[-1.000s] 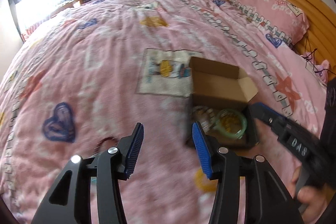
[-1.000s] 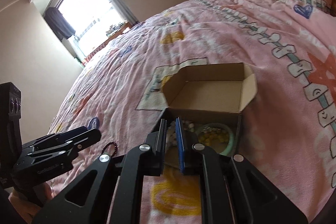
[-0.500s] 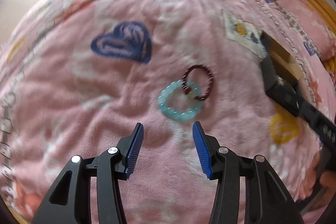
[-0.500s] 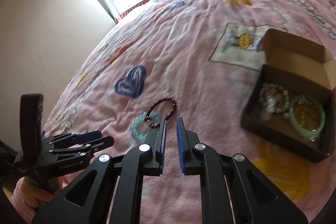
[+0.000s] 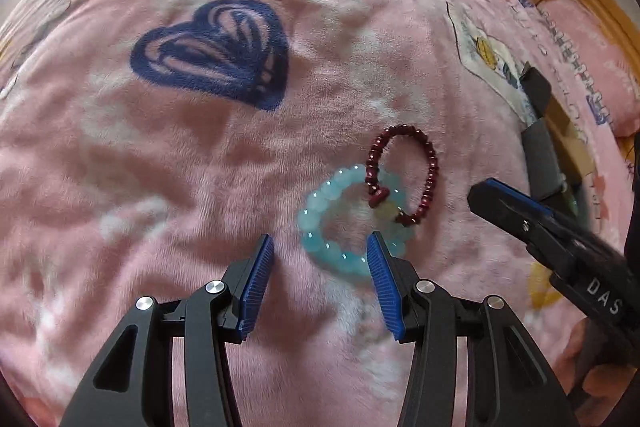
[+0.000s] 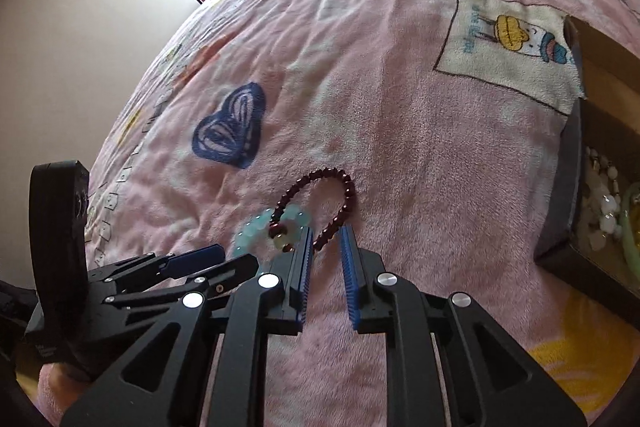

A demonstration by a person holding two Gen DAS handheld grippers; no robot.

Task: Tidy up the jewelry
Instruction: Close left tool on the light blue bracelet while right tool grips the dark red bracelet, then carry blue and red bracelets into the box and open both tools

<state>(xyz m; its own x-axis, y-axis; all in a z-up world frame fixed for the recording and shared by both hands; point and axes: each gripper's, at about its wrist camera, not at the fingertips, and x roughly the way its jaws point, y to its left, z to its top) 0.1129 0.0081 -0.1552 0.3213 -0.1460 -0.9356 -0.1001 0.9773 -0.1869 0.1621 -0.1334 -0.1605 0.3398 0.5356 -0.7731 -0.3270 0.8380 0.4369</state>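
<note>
Left wrist view: left gripper (image 5: 318,253) jaws spread at six o'clock of the pale blue bracelet (image 5: 352,223), lying under the garnet bracelet (image 5: 404,175) on the bed (image 5: 160,167); light, floppy, slippery beads, best pinched across one strand.

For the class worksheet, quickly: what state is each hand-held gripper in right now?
Left hand-held gripper: open, empty, at the light blue bead bracelet.
Right hand-held gripper: open, empty.

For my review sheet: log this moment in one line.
left gripper open by blue bracelet | right gripper open at red bracelet | box part-filled
</note>
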